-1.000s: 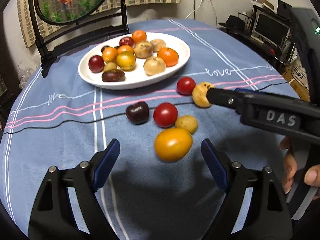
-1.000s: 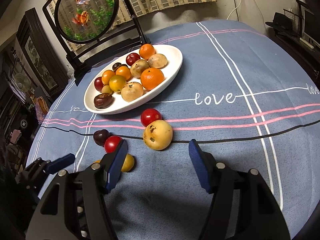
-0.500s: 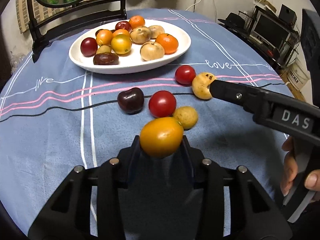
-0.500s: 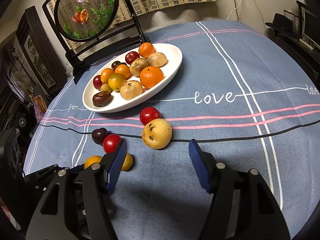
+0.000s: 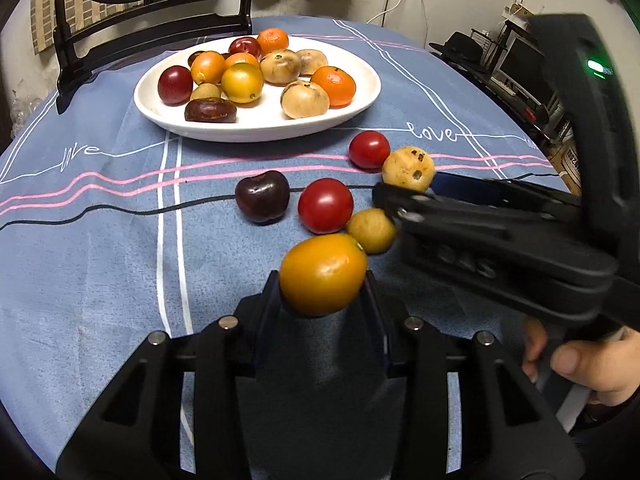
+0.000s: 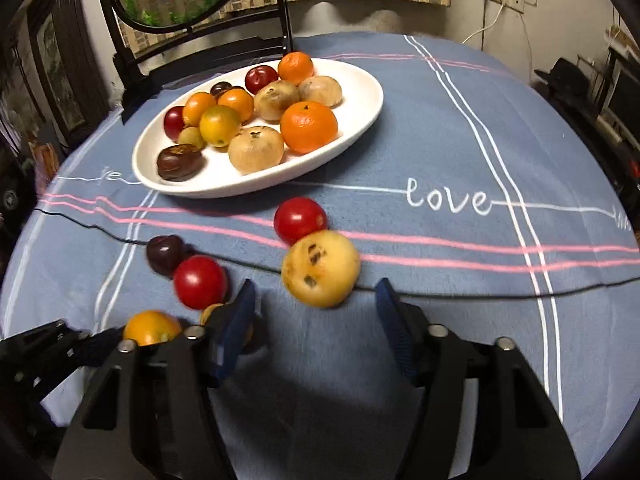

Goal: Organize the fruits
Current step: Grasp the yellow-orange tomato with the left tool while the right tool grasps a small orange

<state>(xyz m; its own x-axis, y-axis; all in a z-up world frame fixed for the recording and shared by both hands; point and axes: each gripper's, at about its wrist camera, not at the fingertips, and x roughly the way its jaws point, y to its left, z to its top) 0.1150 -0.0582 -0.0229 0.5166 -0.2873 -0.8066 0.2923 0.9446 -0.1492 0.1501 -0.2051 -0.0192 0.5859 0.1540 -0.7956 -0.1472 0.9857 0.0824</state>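
Note:
My left gripper [image 5: 322,292] is shut on an orange-yellow tomato [image 5: 322,274] and holds it above the blue tablecloth; the tomato also shows in the right wrist view [image 6: 151,327]. My right gripper [image 6: 316,312] is open, its jaws either side of a spotted yellow fruit [image 6: 320,268] and just short of it. Loose on the cloth lie a dark cherry [image 5: 262,196], two red tomatoes [image 5: 325,205] [image 5: 369,149] and a small yellow fruit [image 5: 371,230]. A white oval plate [image 5: 360,100] holds several fruits.
A black stand [image 6: 136,80] with a round fish picture rises behind the plate. The right gripper's body [image 5: 500,236] and the hand holding it fill the right of the left wrist view. Shelves and electronics stand beyond the table's right edge.
My left gripper closed on the orange-yellow tomato and lifted it. My right gripper moved forward, closer to the spotted yellow fruit, still open.

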